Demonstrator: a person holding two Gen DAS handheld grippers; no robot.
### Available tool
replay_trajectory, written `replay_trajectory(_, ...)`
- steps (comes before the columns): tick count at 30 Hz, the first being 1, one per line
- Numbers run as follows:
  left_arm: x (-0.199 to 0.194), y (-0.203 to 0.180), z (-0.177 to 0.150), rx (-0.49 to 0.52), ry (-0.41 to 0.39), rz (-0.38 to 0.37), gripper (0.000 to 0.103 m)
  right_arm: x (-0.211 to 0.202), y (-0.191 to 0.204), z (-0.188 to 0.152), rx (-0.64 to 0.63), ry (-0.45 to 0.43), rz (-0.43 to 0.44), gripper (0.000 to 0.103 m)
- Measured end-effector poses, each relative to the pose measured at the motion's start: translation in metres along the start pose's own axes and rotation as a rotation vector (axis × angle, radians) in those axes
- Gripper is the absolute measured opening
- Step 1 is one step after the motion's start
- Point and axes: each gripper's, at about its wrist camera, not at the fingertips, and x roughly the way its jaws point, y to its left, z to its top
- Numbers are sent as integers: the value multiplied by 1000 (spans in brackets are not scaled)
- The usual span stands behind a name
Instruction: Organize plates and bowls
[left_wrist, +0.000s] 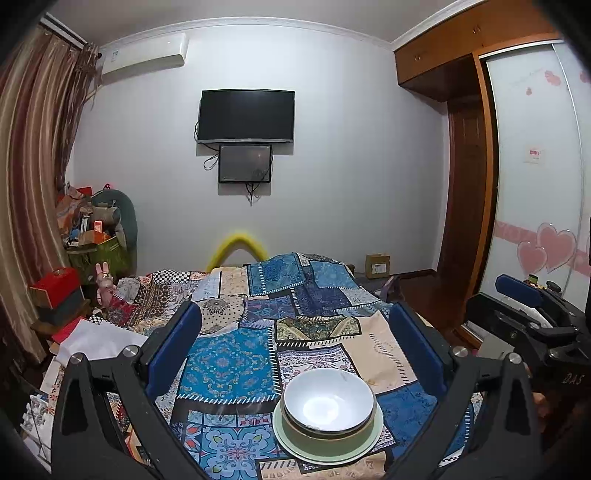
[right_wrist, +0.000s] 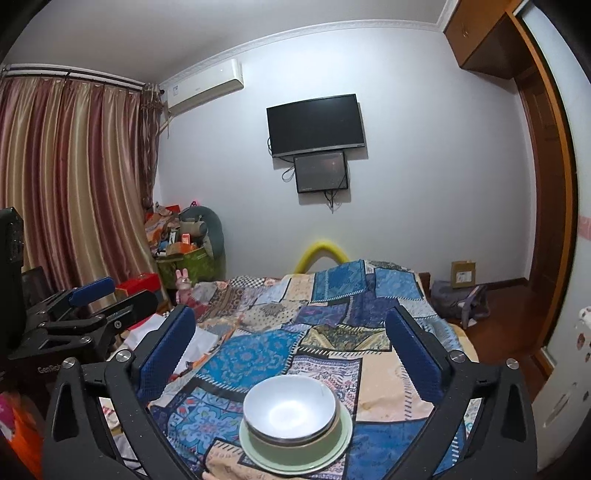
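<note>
A white bowl (left_wrist: 328, 400) sits nested in a stack on a pale green plate (left_wrist: 291, 441) on the patchwork cloth. The same bowl (right_wrist: 290, 406) and plate (right_wrist: 345, 432) show in the right wrist view. My left gripper (left_wrist: 295, 332) is open and empty, raised above and behind the stack. My right gripper (right_wrist: 291, 332) is open and empty, also above and behind the stack. Each gripper appears at the edge of the other's view: the right one (left_wrist: 524, 314), the left one (right_wrist: 92, 306).
The stack rests on a bed or table covered with a blue patchwork cloth (left_wrist: 240, 362). Cluttered boxes and bags (left_wrist: 92, 236) stand at the far left by the curtain. A wardrobe (left_wrist: 535, 184) stands at the right. A TV (left_wrist: 246, 115) hangs on the far wall.
</note>
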Motion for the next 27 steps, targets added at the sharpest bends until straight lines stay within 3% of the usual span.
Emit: replay_trajectory(27, 1, 9, -4, -35, 10, -20, 103, -2, 4, -2, -3, 3, 7, 103)
